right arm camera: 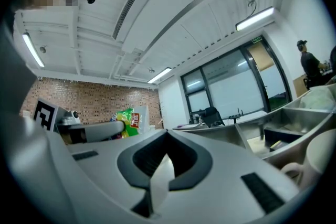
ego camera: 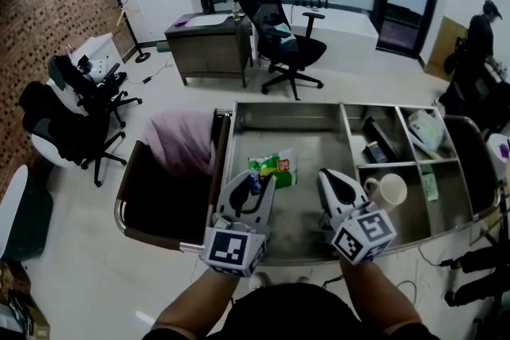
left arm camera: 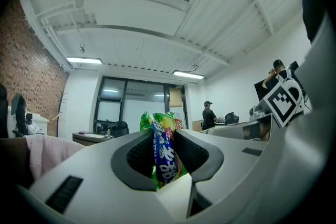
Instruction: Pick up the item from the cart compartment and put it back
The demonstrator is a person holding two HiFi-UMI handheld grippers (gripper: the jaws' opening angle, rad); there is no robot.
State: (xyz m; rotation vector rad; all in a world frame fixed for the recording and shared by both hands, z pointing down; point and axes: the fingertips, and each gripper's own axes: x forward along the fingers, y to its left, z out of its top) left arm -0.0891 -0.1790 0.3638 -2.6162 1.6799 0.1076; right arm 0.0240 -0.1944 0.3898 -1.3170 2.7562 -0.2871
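A green snack packet [ego camera: 271,170] with blue and red print is pinched between the jaws of my left gripper [ego camera: 259,181] and held above the cart's big steel compartment [ego camera: 307,141]. In the left gripper view the snack packet [left arm camera: 164,152] stands upright between the dark pads, its top sticking out above them. My right gripper [ego camera: 333,177] hovers beside it over the same compartment, jaws shut with nothing in them. From the right gripper view the snack packet [right arm camera: 127,121] shows at the left, behind the left gripper's body.
The cart's right compartments hold a white mug [ego camera: 389,190], a dark box [ego camera: 379,138] and a white bag [ego camera: 425,129]. A pink cloth [ego camera: 179,141] lies on the cart's left side. Office chairs [ego camera: 288,44] and a desk [ego camera: 209,46] stand behind; a person [ego camera: 476,40] stands far right.
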